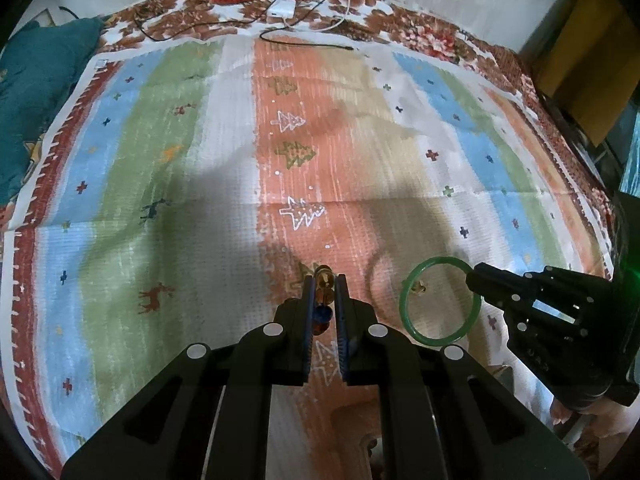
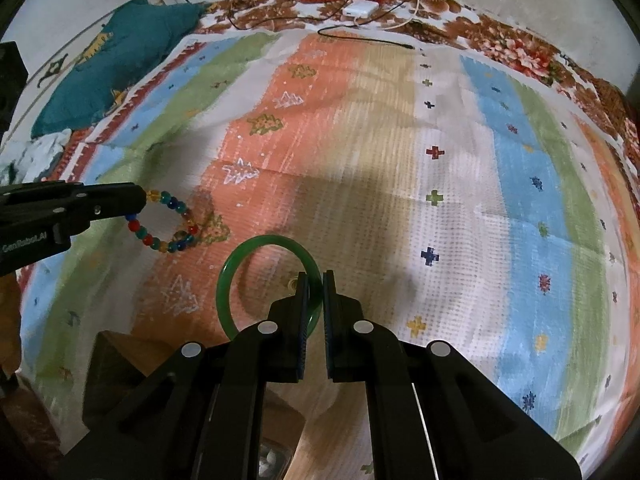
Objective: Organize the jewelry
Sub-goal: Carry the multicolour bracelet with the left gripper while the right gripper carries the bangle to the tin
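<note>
Striped cloth (image 2: pixel 460 184) spreads bare beyond bangle (image 2: pixel 228 280) and bracelet (image 2: pixel 176 220).

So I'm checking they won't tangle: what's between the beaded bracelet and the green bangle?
Nothing but bare striped cloth. The right wrist view shows the beaded bracelet and green bangle apart, each held by its gripper.

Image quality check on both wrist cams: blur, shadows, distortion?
Left wrist: strong fisheye bend with dark corners; striped cloth smeared by motion blur, a broad shadow across its near half; left tongs sharp, beaded bracelet edge-on and hard to read. Right wrist: same distortion and streaking; green bangle and right tongs crisp, the bangle's shadow on the cloth.
</note>
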Motion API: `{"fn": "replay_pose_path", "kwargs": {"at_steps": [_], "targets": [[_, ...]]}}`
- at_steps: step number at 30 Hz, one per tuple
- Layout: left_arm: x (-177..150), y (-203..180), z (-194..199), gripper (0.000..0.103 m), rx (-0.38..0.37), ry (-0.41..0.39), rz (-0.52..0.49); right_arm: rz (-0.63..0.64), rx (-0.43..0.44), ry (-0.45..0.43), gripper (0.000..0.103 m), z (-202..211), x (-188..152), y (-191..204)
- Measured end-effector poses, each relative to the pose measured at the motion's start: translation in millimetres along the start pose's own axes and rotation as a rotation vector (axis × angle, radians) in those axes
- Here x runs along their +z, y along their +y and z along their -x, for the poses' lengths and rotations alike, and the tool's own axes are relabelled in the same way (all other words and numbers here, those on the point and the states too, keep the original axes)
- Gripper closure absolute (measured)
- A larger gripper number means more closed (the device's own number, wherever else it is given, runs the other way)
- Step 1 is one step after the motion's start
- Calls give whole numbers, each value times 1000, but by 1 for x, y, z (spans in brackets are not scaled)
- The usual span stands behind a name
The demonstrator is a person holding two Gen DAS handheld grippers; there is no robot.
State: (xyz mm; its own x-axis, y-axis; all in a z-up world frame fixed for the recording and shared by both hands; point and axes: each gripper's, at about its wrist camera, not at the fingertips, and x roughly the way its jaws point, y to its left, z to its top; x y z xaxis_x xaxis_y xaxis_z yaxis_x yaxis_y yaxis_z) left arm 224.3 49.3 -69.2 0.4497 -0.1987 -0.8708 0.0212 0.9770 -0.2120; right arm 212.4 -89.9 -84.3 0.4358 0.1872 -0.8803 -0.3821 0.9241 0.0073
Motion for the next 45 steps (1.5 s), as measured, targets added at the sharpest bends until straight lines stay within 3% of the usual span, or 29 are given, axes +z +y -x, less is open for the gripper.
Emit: {"fn": "replay_pose_path", "kwargs": {"at_steps": [45], "targets": [[-48,-57,86,94,-98,-147,-77,-35,61,-142,95,89,-37,13]]}}
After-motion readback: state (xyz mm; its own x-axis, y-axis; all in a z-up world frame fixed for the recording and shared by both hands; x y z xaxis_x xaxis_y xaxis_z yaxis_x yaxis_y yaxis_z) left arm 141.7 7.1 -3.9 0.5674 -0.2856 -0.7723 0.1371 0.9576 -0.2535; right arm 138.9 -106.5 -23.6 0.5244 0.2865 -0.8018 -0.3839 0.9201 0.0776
